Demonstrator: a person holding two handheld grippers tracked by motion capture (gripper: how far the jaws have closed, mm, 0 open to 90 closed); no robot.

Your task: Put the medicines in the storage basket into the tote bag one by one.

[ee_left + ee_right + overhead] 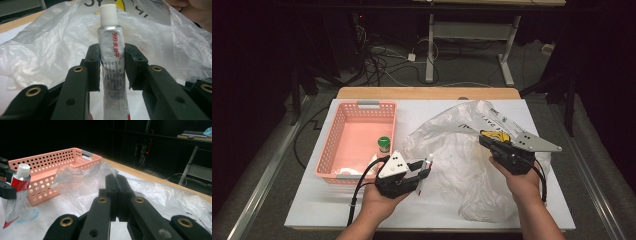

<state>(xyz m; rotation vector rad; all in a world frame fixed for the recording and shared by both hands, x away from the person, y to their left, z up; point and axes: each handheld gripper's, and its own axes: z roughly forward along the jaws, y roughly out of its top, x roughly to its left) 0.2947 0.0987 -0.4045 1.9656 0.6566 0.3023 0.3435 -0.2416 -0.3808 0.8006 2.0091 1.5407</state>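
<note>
A white table (337, 210) fills the middle of the high view, a clear plastic bag (452, 150) crumpled right of centre. The pink basket (357, 140) sits centre-left. The right gripper (492, 142), jaws together, pinches the bag. The left gripper (424, 172) clamps a silver tube (112, 65) upright, its white cap uppermost.

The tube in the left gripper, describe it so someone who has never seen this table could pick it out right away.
Start at the pink basket on the table's left side. Just right of its near corner, the left gripper is shut on a slim silver tube, beside the crumpled clear plastic bag. Its ribbed white cap and red lettering set it apart from the green-capped jar in the basket.
</note>
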